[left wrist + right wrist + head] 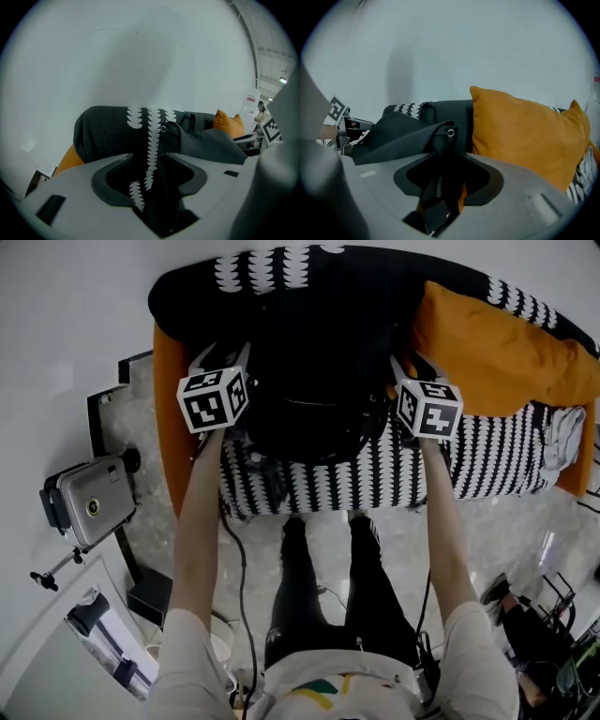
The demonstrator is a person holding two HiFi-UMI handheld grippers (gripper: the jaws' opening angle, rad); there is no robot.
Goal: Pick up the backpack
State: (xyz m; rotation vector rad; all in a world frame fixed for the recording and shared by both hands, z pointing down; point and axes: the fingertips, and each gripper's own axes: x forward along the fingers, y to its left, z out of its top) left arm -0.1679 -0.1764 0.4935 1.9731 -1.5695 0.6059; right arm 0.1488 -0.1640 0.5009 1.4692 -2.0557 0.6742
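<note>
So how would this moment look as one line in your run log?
step: grasp backpack on patterned cover | left hand-held gripper: open, backpack between jaws | right hand-held gripper: open, backpack between jaws

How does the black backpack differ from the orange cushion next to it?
The backpack is black, the cushion orange. The backpack has a metal eyelet; the cushion is plain. The backpack sits in the middle, the cushion to its right in the head view. Both rest on the patterned cover.

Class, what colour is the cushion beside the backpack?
Orange cushion, clearest in the right gripper view.
</note>
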